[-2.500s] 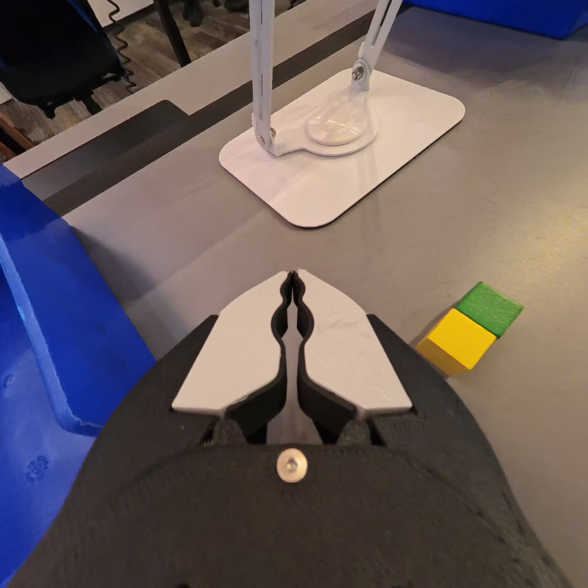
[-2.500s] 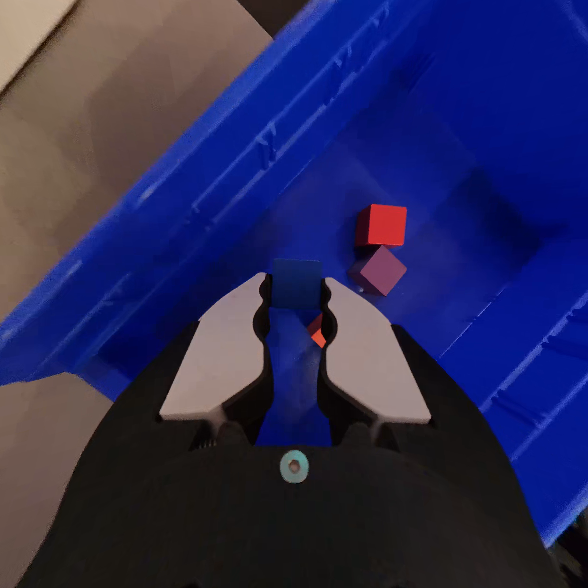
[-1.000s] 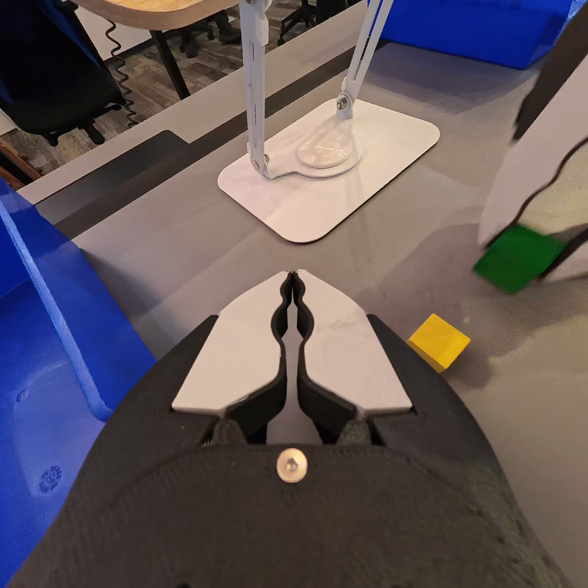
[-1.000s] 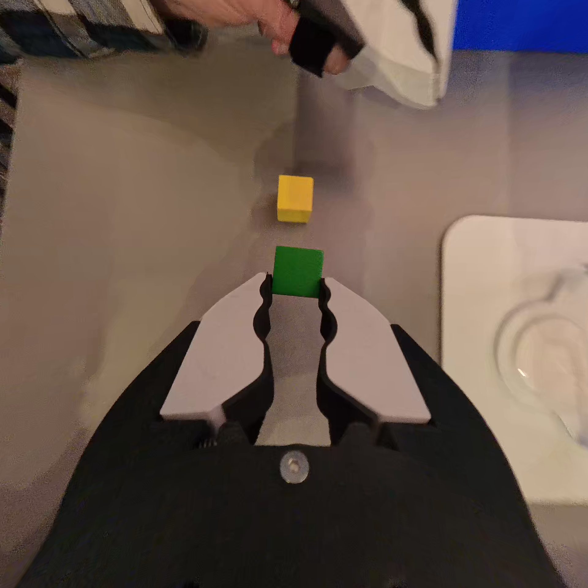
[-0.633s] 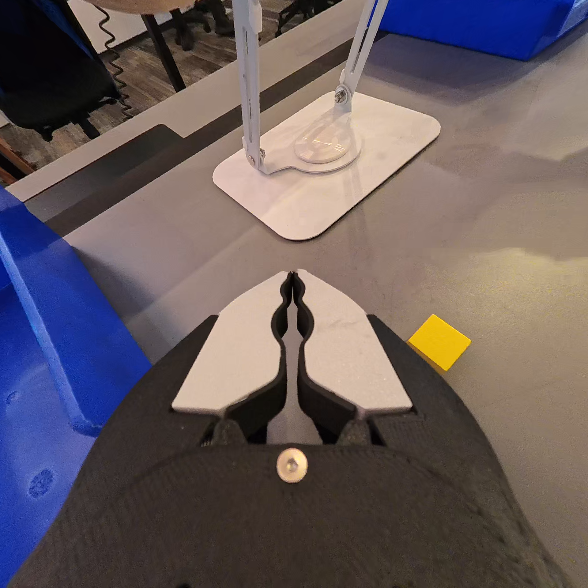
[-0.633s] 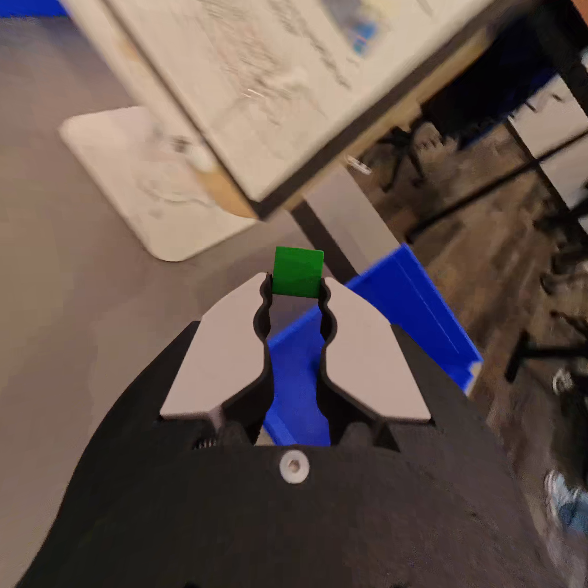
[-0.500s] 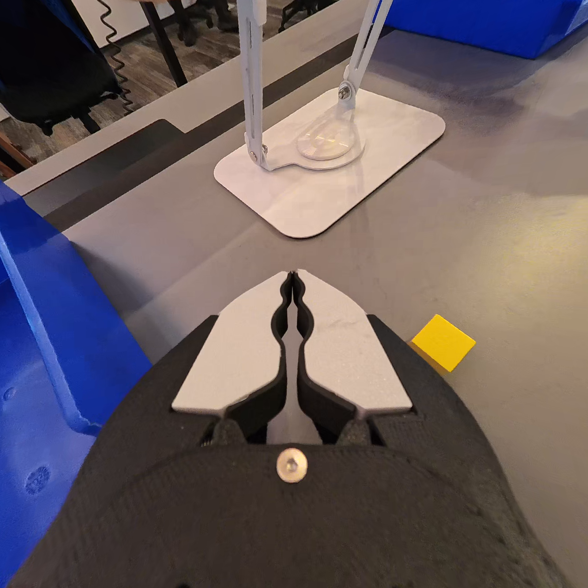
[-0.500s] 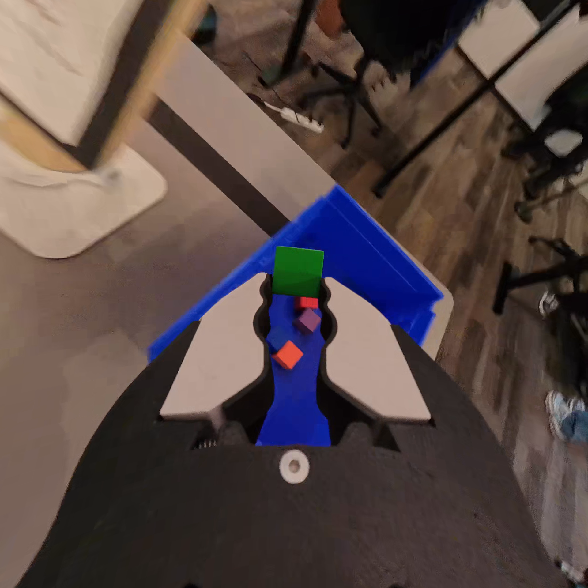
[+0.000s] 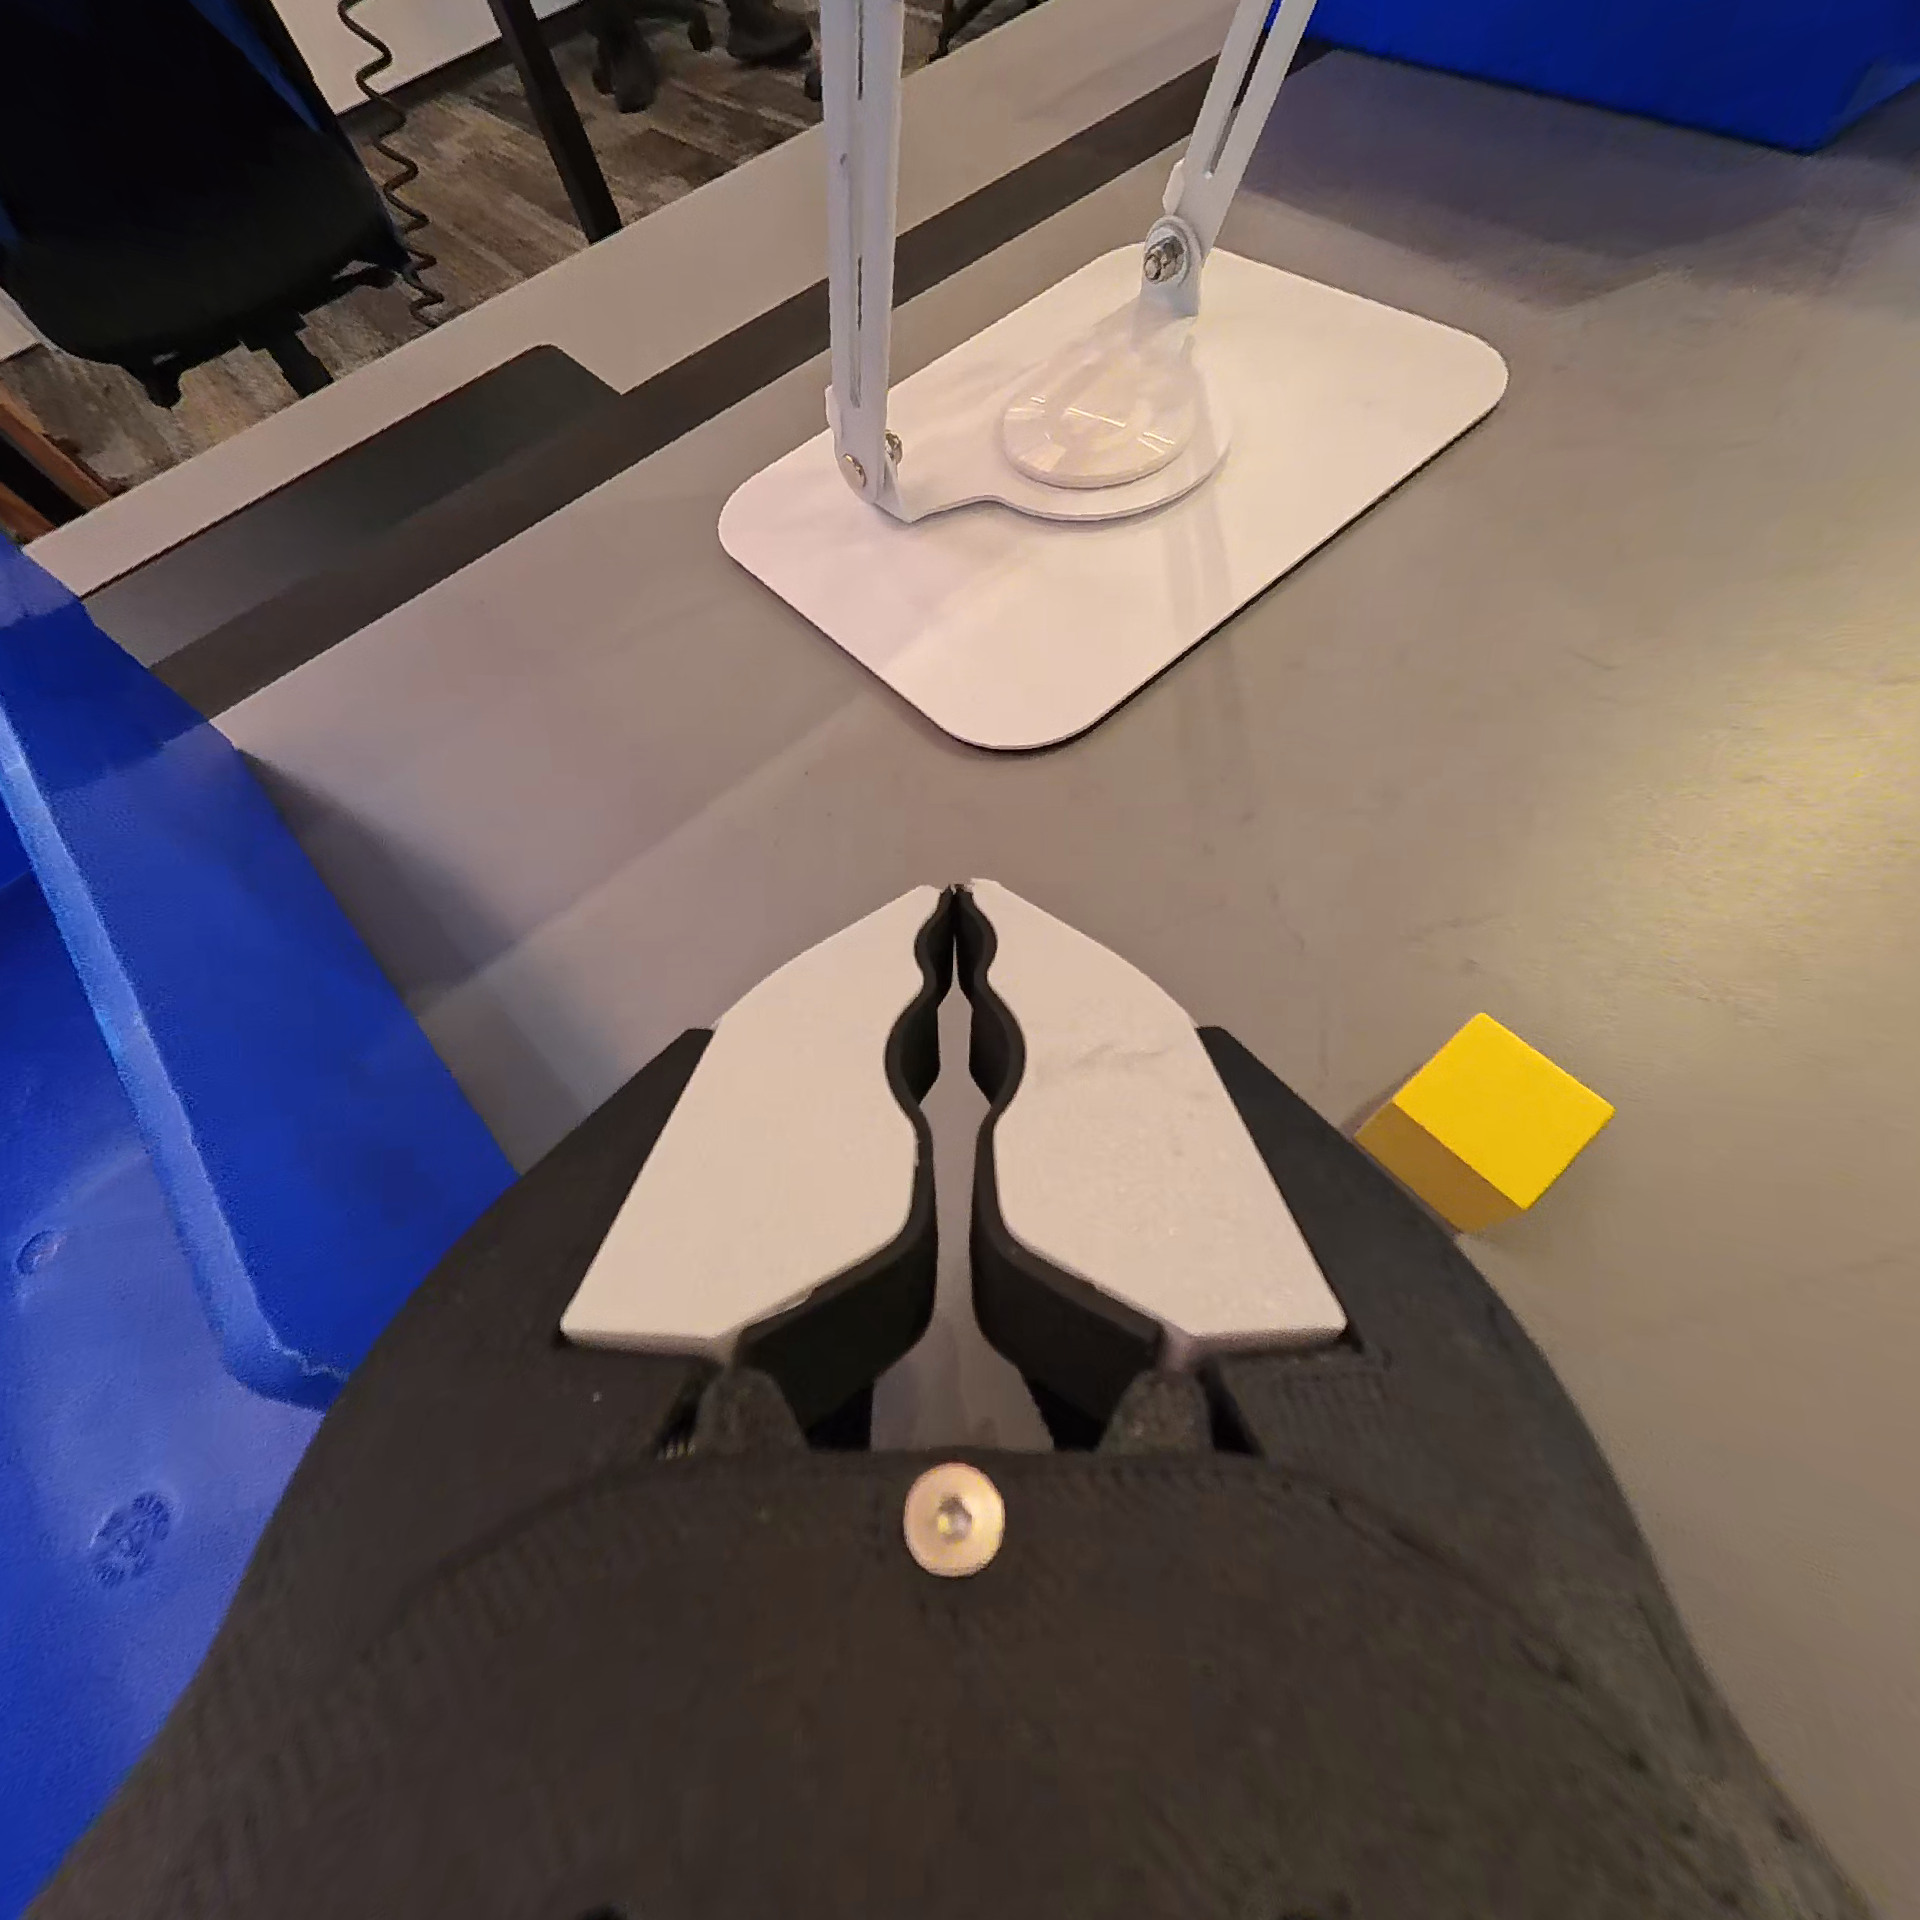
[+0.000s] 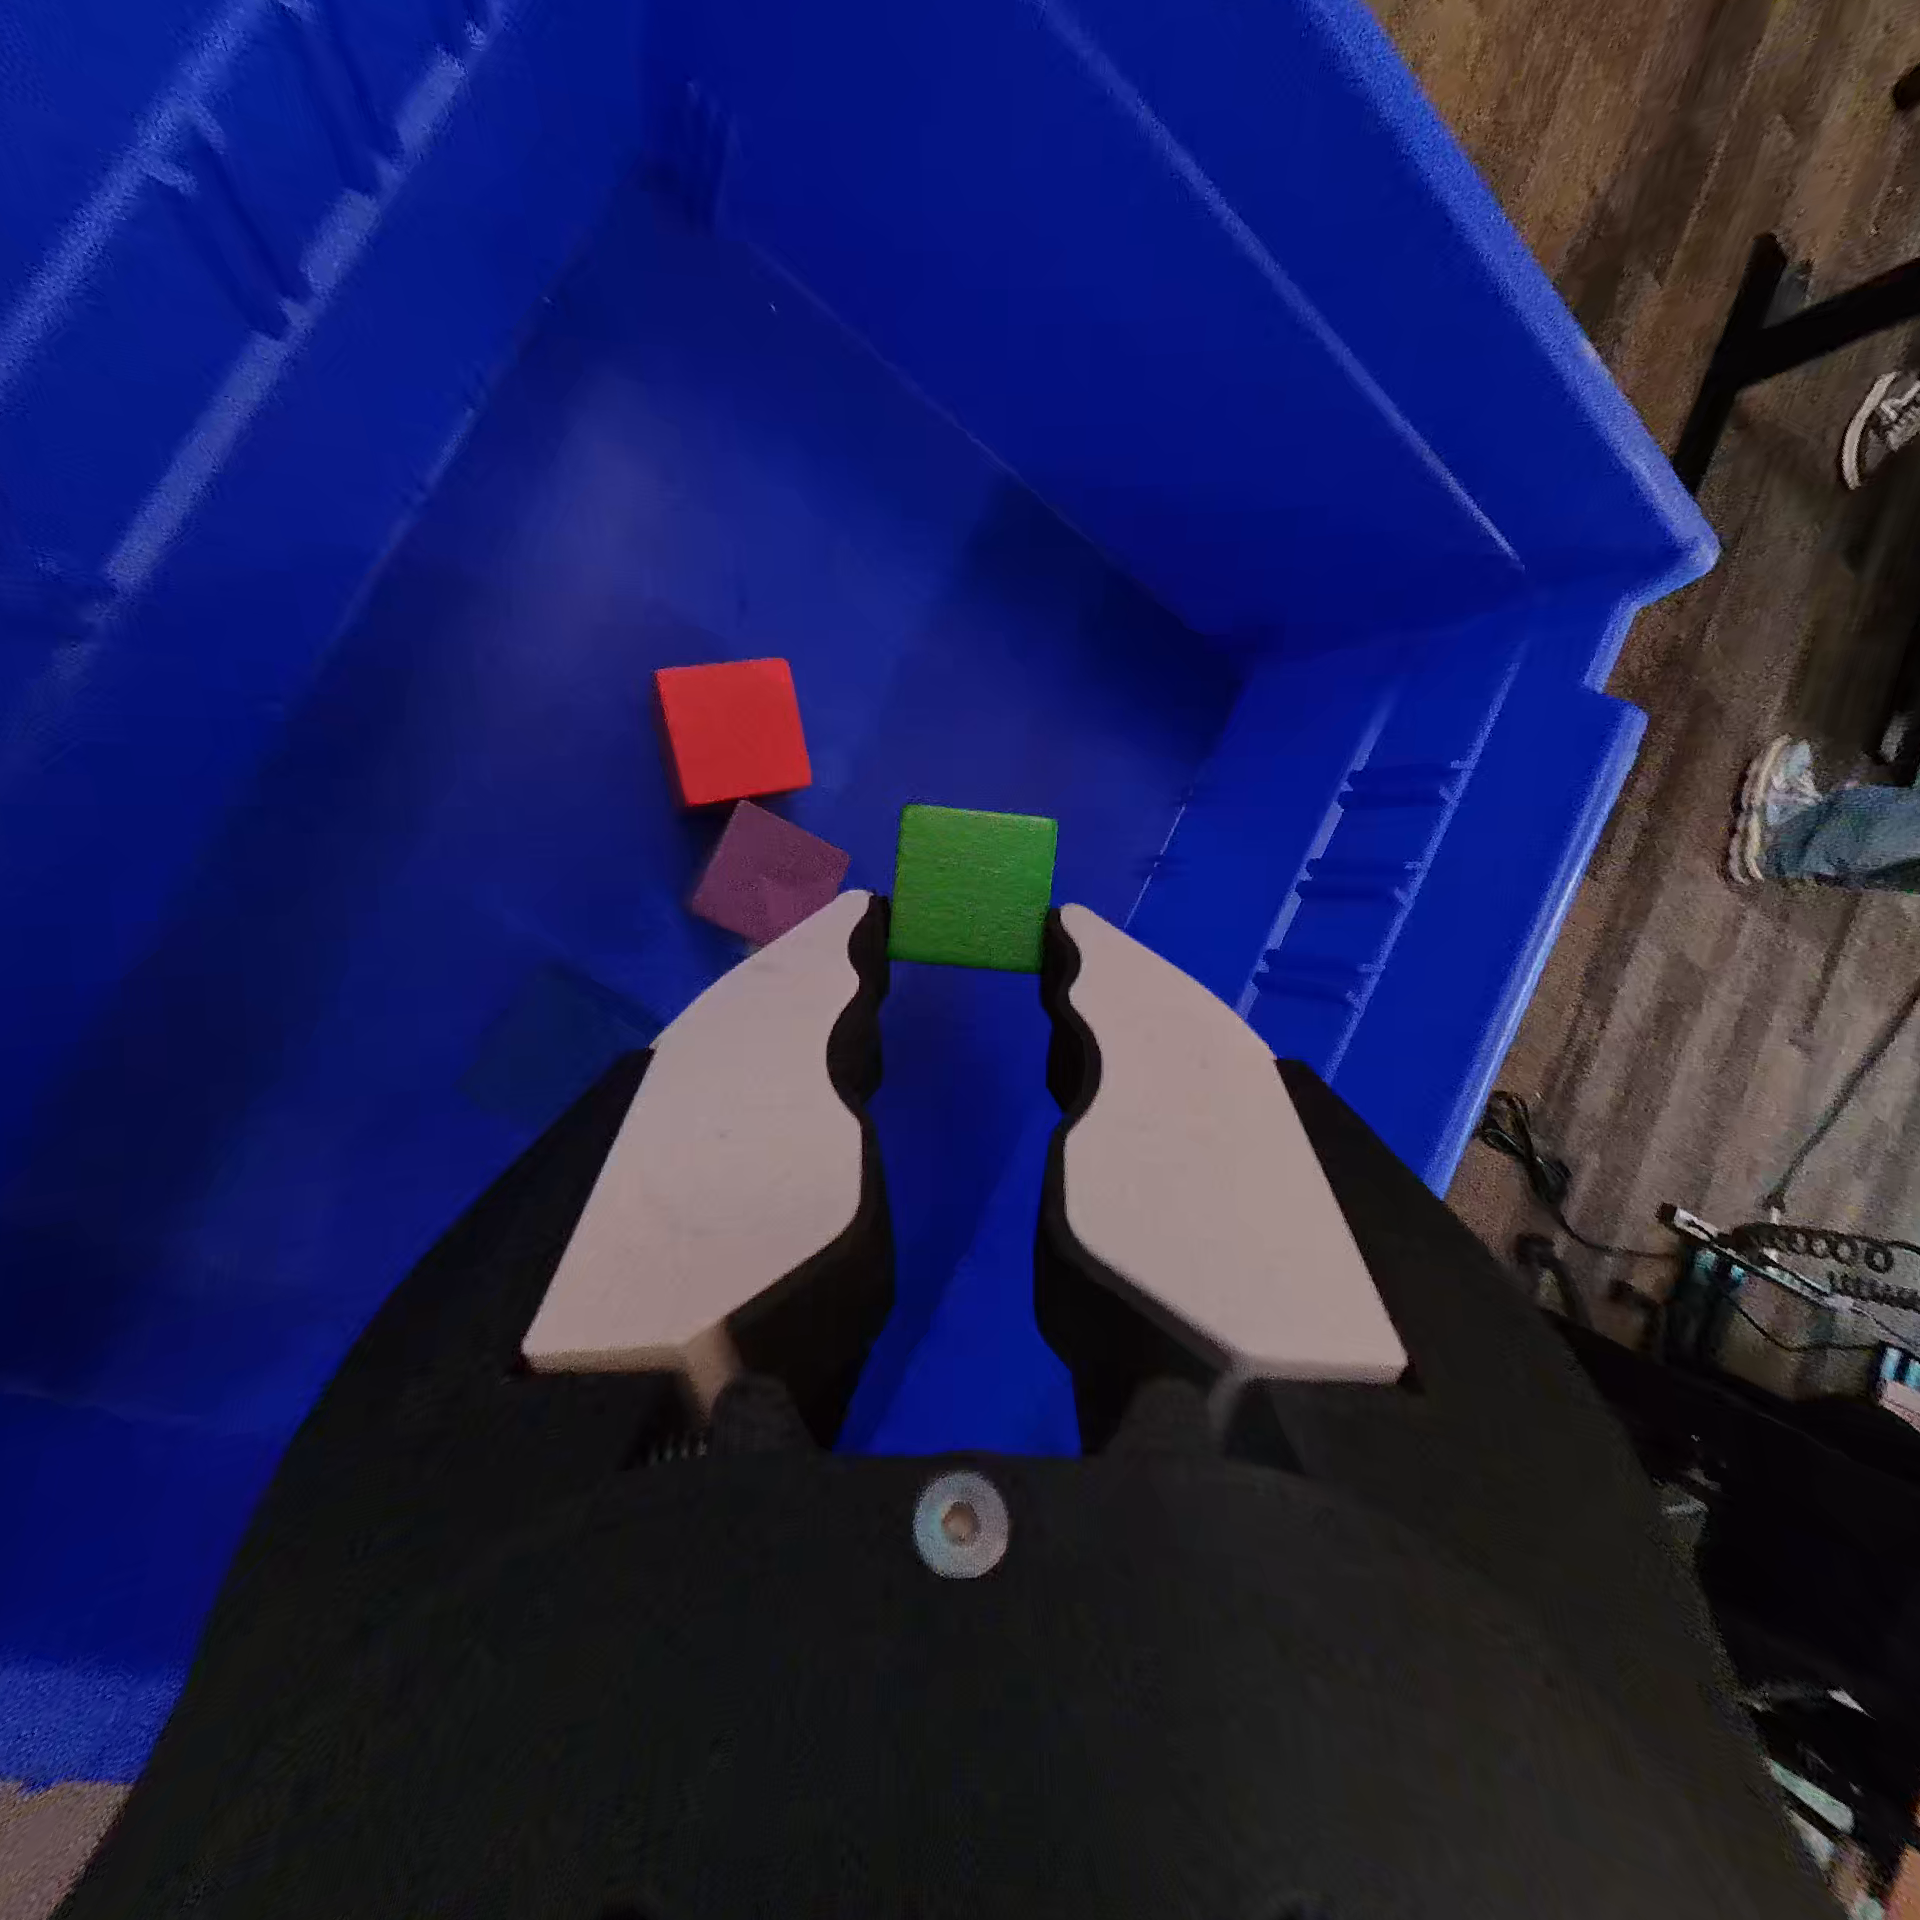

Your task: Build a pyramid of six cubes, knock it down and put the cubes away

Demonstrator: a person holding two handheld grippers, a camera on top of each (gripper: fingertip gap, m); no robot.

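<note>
The blue plastic bin (image 10: 1299, 343) fills most of the right wrist view, its near edge cut off by the frame and its ribbed, moulded walls partly blurred on the left. A second blue bin wall (image 9: 156, 987) runs out of the left wrist view's left edge, and a slice of another blue container (image 9: 1621, 62) is clipped at the top right. The grey table (image 9: 1558, 727) has a smooth matte top with faint scuffs. On it stands a flat white plate with rounded corners, the lamp base (image 9: 1091, 592), glossy enough to mirror its two thin white struts, whose tops are cut off.

The left gripper (image 9: 957, 918) hangs over the table, its wavy black pads meeting at the tips with nothing between them. The right gripper (image 10: 968, 920) is above the bin, both pads pressing the sides of a green cube (image 10: 971, 883) with a fine grainy face.

On the bin floor lie a red cube (image 10: 732, 727) and, touching its corner, a purple cube (image 10: 767, 871) partly hidden by the left finger. A dark blue cube (image 10: 551, 1049) nearly melts into the bin floor and is hard to outline. A yellow cube (image 9: 1496, 1117) sits alone on the table, crisp-edged, its near corner hidden behind the left gripper's black body.
</note>
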